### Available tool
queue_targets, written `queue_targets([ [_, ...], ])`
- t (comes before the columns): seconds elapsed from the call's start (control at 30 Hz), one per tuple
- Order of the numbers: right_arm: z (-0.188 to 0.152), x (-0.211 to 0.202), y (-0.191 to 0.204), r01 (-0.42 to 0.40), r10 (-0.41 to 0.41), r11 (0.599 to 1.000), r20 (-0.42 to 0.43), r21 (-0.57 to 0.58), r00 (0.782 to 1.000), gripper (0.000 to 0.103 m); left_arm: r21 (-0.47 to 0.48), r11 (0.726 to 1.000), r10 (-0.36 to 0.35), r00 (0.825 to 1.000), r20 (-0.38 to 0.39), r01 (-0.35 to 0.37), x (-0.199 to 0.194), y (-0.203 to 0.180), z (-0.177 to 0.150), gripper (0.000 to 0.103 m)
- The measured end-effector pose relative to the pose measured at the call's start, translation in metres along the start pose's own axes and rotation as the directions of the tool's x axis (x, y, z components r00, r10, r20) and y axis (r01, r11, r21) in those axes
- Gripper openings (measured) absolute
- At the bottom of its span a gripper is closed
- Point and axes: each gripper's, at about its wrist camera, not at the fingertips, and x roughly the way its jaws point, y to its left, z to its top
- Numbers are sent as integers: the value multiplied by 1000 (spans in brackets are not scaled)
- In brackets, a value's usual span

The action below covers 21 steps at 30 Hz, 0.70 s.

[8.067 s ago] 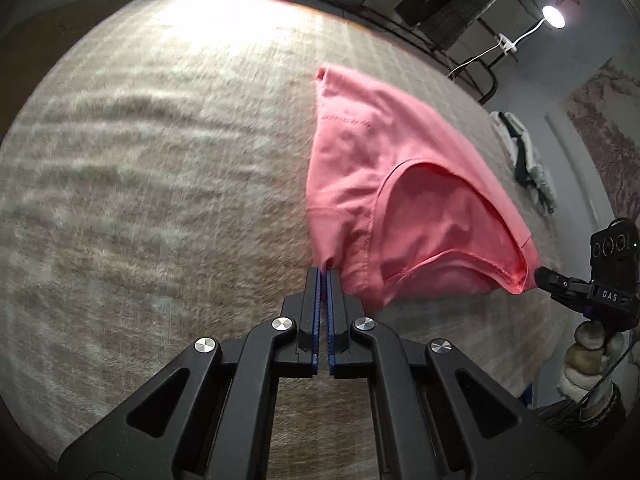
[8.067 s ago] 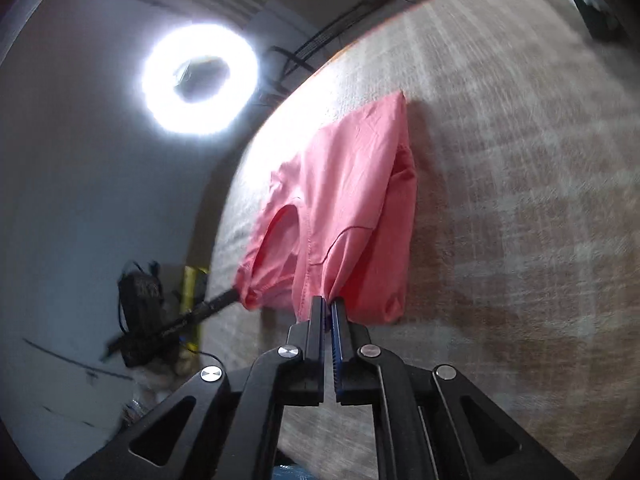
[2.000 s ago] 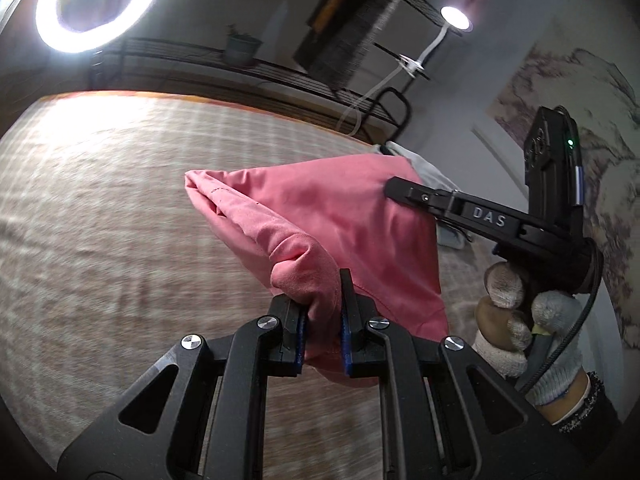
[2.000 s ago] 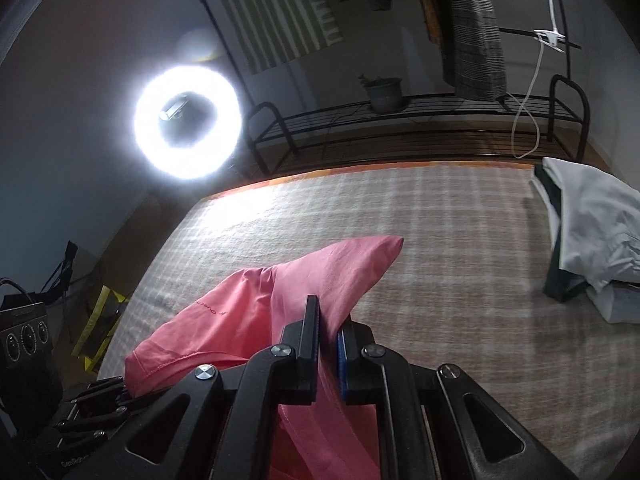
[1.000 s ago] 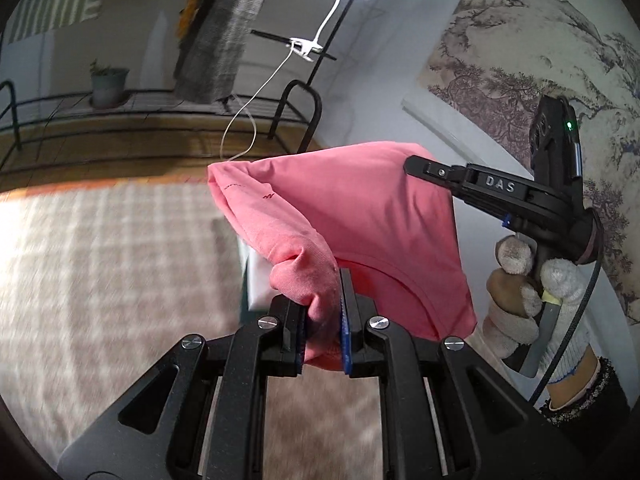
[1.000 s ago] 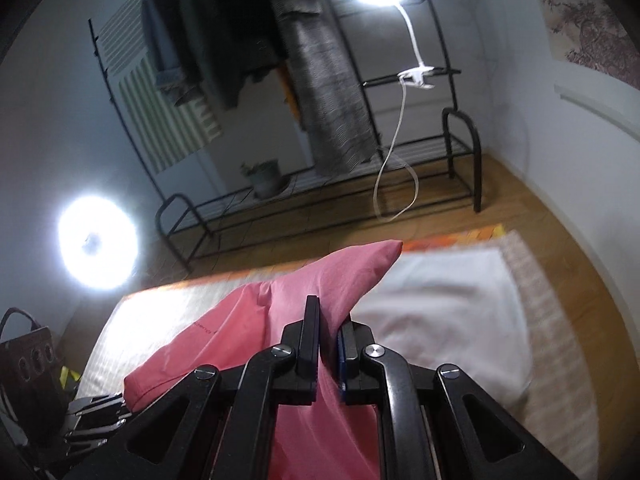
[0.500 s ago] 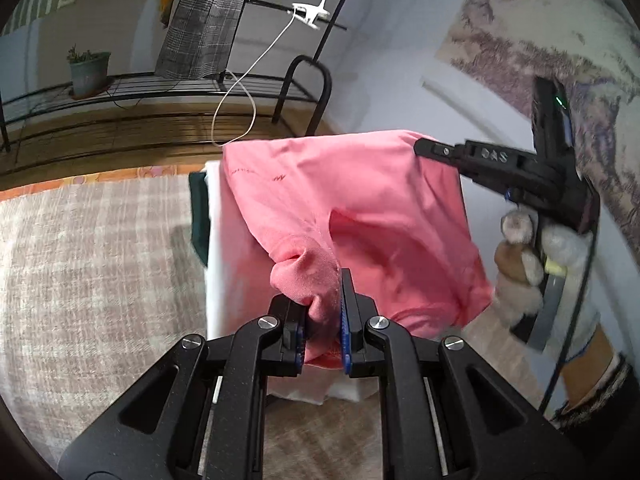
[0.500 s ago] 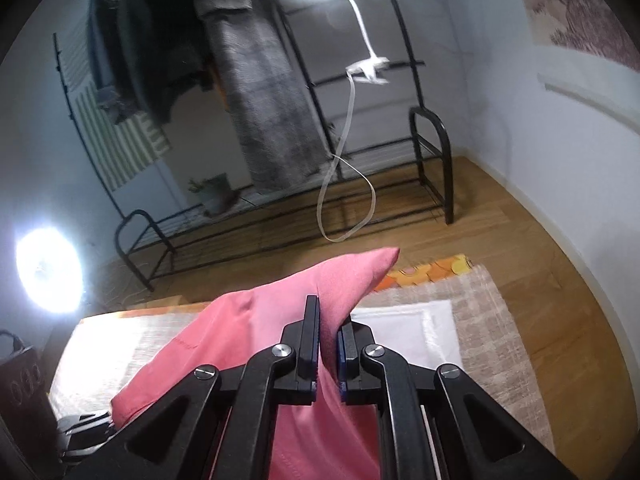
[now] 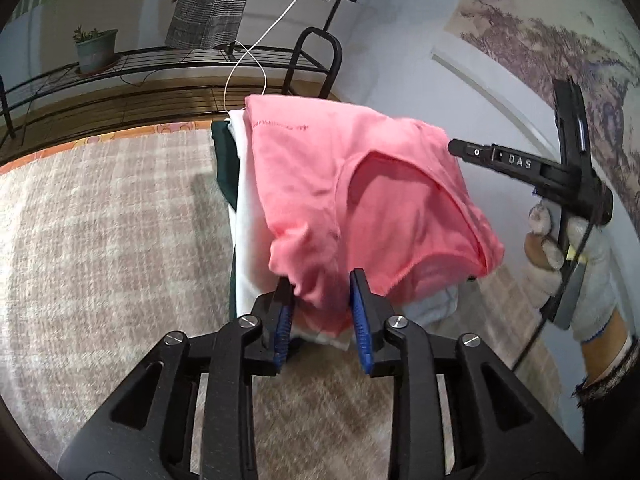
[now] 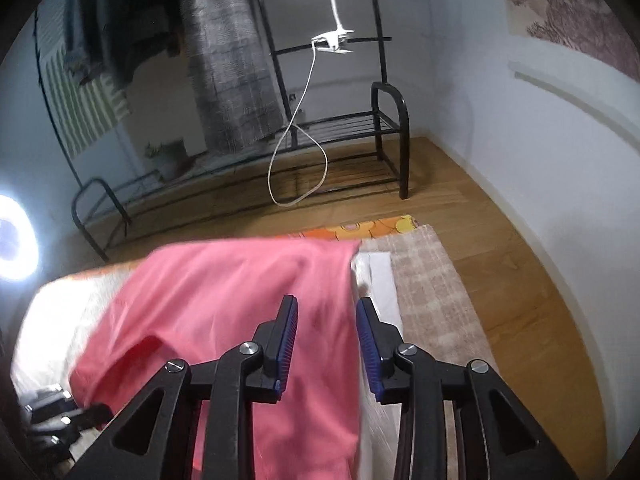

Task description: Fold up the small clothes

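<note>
Pink garment point(image 9: 360, 200), folded over on itself, lies draped on top of a stack of folded clothes point(image 9: 240, 216) at the far right end of the checked beige rug point(image 9: 100, 240). From my left wrist camera I see its bunched lower edge hanging between the blue pads of the left gripper point(image 9: 322, 304), whose jaws stand spread apart; the cloth sits in the gap, and I cannot tell whether it touches either pad. A white layer and a dark green layer of the stack show at the garment's 9 o'clock side, and a pale blue-grey piece point(image 9: 440, 300) peeks out at about 5 o'clock under the pink hem.

At 3 o'clock in the same view the right gripper point(image 9: 456, 146) reaches in from the side, its black tip just at the garment's upper right edge, held by a hand in a white knit glove point(image 9: 576, 256). From this angle I cannot judge its opening, but my right wrist camera settles it: the right gripper point(image 10: 326, 320) has its jaws released and wide, with the pink garment point(image 10: 224, 300) spread below and between them and white fabric point(image 10: 378, 276) showing past its right edge at 1 o'clock.

Beyond the rug, toward 12 o'clock, a black metal rack point(image 10: 384, 128) stands on the wooden floor point(image 10: 500, 260), with a white cable point(image 10: 296, 128) looping down from a clip lamp.
</note>
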Motion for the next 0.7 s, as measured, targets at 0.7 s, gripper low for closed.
queue_targets([
  [0.7, -10, -138, 61, 18, -18, 1000, 102, 9, 995, 32, 82, 995, 42, 992, 119, -52, -156, -21, -33, 27],
])
